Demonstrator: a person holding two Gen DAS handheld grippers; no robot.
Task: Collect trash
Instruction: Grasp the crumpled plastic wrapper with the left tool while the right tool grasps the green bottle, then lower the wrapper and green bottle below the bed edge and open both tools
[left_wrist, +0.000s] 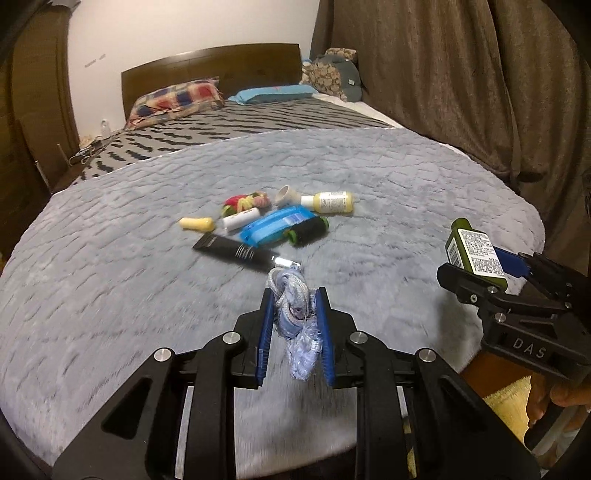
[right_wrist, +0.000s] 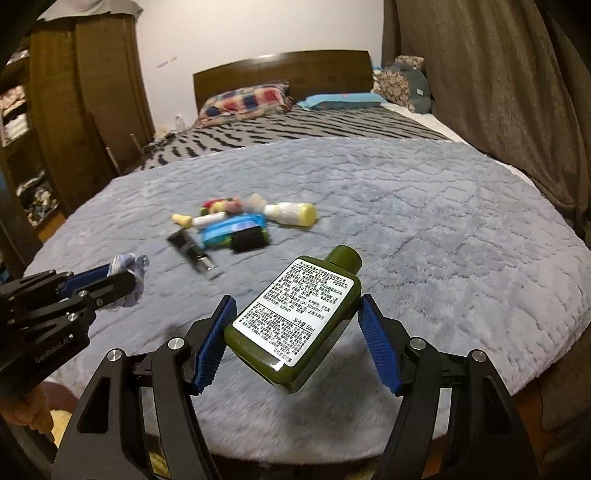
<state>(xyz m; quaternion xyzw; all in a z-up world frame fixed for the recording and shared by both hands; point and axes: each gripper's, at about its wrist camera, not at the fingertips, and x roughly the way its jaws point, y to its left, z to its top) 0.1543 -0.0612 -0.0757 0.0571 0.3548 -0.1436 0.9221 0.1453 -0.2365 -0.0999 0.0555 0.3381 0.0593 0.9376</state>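
I am looking down the length of a bed covered near me by a fluffy grey blanket and farther off by a grey sheet with black dashes. At the far end stands a dark wooden headboard against a plain white wall. Two pillows lie there, a checked red and blue one on the left and a light blue one beside it. Heavy brown curtains hang along the right. A tall wooden shelf unit stands far left
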